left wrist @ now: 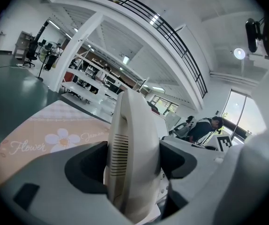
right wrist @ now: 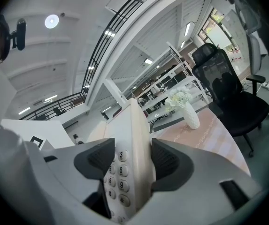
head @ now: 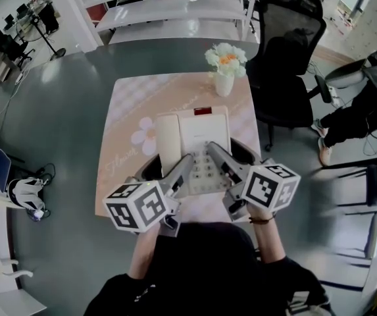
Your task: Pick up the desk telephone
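The cream desk telephone [head: 195, 140] lies on a small table with a pink flowered cloth [head: 125, 130], its handset along its left side. Both grippers reach in from the near edge. My left gripper [head: 183, 170] is shut on the handset side; in the left gripper view the handset [left wrist: 134, 149] fills the gap between the jaws. My right gripper [head: 218, 155] is shut on the phone's right edge, with the number keys [right wrist: 118, 172] just inside its left jaw. Whether the phone is off the table I cannot tell.
A white vase of flowers [head: 225, 68] stands at the table's far right corner. A black office chair [head: 287, 51] is close to the table's right side. A seated person [head: 362, 107] is at the far right, white desks [head: 175, 8] behind.
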Available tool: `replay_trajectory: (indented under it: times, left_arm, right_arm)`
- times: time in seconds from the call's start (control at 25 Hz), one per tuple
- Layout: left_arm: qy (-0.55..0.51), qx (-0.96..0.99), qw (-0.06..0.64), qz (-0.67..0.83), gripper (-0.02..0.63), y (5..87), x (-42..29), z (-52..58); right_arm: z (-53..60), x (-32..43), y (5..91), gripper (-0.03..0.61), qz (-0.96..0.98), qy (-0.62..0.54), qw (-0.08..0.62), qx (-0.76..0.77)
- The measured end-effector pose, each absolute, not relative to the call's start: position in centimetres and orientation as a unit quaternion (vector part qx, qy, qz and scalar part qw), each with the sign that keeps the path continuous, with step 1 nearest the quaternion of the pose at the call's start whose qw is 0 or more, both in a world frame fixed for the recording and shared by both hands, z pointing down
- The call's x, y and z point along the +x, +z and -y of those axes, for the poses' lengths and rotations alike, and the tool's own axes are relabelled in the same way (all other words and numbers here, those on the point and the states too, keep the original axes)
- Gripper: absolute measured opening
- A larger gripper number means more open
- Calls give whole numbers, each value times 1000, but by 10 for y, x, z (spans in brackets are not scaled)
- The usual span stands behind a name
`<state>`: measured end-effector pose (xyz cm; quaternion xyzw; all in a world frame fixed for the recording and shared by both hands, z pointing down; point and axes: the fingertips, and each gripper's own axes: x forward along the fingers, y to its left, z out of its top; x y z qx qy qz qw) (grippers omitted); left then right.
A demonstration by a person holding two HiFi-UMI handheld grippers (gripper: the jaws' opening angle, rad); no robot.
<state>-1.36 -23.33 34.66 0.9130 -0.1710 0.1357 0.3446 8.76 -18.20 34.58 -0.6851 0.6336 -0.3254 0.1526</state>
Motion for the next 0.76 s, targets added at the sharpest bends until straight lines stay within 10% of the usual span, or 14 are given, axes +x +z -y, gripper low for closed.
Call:
replay_trajectory:
  times: [0.76]
  left_arm:
    - [134,913,343,174,327,345,-16,231]
  right_arm:
    - [181,86,344,232,-640,-321,152,-681]
